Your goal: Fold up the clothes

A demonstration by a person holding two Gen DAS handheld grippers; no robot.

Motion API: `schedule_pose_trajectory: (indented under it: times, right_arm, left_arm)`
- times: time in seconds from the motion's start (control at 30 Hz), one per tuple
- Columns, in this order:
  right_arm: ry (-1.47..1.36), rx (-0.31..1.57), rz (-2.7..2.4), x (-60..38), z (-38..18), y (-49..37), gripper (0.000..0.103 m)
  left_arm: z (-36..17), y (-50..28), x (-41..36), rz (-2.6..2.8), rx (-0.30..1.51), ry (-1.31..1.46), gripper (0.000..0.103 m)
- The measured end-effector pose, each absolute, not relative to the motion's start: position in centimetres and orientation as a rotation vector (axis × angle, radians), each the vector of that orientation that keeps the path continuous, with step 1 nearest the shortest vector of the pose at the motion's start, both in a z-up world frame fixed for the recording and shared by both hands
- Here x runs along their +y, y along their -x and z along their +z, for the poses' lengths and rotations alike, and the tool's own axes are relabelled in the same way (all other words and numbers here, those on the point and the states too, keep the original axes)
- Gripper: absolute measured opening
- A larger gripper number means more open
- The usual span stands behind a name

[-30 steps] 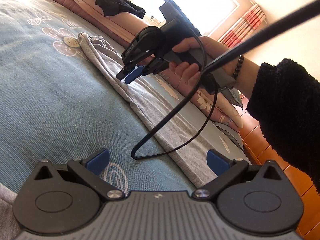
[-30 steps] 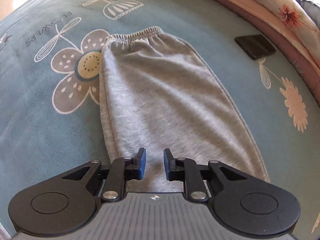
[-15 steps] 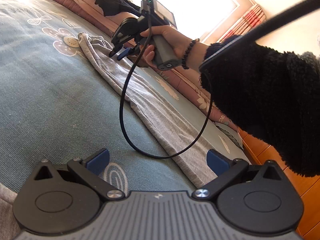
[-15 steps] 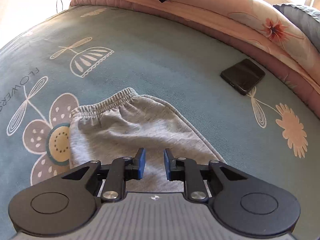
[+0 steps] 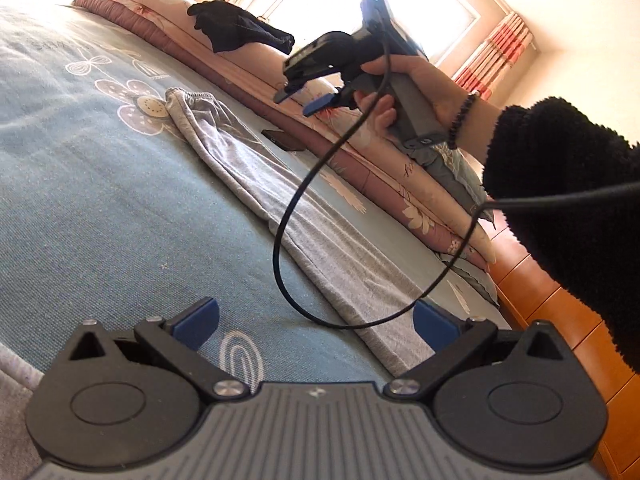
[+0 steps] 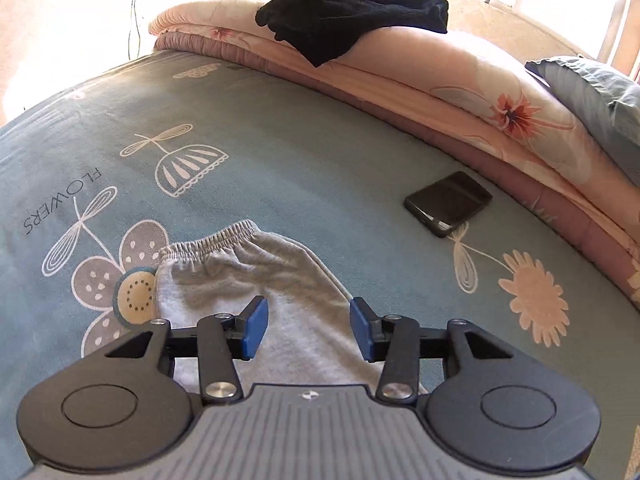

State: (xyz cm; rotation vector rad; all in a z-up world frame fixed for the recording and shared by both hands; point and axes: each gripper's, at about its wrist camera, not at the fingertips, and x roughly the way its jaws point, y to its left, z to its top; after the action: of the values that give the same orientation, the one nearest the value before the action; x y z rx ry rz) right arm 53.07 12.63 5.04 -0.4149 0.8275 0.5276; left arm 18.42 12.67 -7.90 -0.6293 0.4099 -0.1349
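Grey sweatpants point(image 5: 280, 204) lie folded lengthwise in a long strip on the blue flowered bedsheet point(image 5: 100, 200), elastic waistband at the far end. My left gripper point(image 5: 316, 322) is wide open and empty, low over the sheet near the strip's near end. My right gripper point(image 5: 306, 100) is held in the air above the far end. In the right wrist view the right gripper point(image 6: 306, 326) is open and empty, hovering over the pants point(image 6: 248, 276) near the waistband point(image 6: 212, 240).
A black phone point(image 6: 448, 202) lies on the sheet right of the waistband. A folded pink quilt point(image 6: 420, 80) runs along the far side with a black garment point(image 6: 352, 20) on it and a grey pillow point(image 6: 592, 100). An orange wooden dresser point(image 5: 560, 320) stands beside the bed.
My right gripper has lifted away from the pants and its jaws have opened from nearly shut. The left gripper has stayed put and open.
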Motion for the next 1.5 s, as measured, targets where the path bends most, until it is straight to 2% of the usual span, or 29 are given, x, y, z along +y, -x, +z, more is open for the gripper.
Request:
schedule_pose_trajectory:
  times: [0.13,0.3,0.4,0.43,0.53,0.73,0.8,0.87,1.0,1.03,1.1,1.17,1.3,1.5]
  right_arm:
    - [0.399,0.986,0.468,8.3,5.0,-52.0,0.057]
    - [0.285,1.223,0.514,4.2,-0.9,-49.6,0.057]
    - [0.249,1.265,0.531,4.2,-3.8,-47.7,0.058]
    - [0.25,1.249,0.536,4.7,-4.0,-46.9,0.06]
    - [0.187,1.263,0.67,5.5,-3.5,-44.8,0.06]
    - [0.184,1.09,0.622,2.7,3.1,-42.3,0.06]
    - [0.135,1.035,0.558,-0.3,6.4,-41.8,0.065]
    - [0.127,0.949,0.471,-3.6,10.1,-40.2,0.079]
    - [0.047,0.761,0.356,-11.8,16.8,-34.7,0.092]
    - [0.025,0.719,0.334,-13.8,17.6,-33.1,0.101]
    - [-0.016,0.63,0.286,-17.3,18.4,-29.3,0.103]
    - [-0.052,0.564,0.233,-20.3,17.3,-25.2,0.103]
    - [-0.117,0.487,0.131,-24.7,11.2,-18.5,0.103]
    - [-0.096,0.556,0.019,-25.0,-0.7,-17.6,0.103]
  left_arm:
    - [-7.0,-17.5,11.7,-0.13,0.373,0.56,0.102]
    - [-6.4,-16.7,11.5,-0.135,0.334,0.564,0.102]
    - [-6.4,-16.4,11.4,-0.129,0.333,0.567,0.102]
    - [-6.3,-16.3,11.3,-0.129,0.331,0.565,0.102]
    - [-5.9,-15.5,10.7,-0.134,0.315,0.532,0.102]
    - [-5.1,-14.4,8.9,-0.176,0.292,0.429,0.102]
    - [-5.1,-14.4,8.2,-0.197,0.303,0.403,0.102]
    - [-5.0,-14.2,7.2,-0.208,0.295,0.353,0.102]
    - [-4.8,-14.1,6.0,-0.235,0.273,0.306,0.102]
    - [-4.9,-14.2,5.8,-0.243,0.275,0.309,0.102]
    - [-5.4,-14.7,5.7,-0.245,0.306,0.336,0.102]
    - [-6.1,-15.5,5.8,-0.241,0.35,0.377,0.102]
    - [-7.8,-17.2,6.3,-0.201,0.492,0.455,0.103]
    - [-8.4,-17.6,5.9,-0.178,0.552,0.439,0.102]
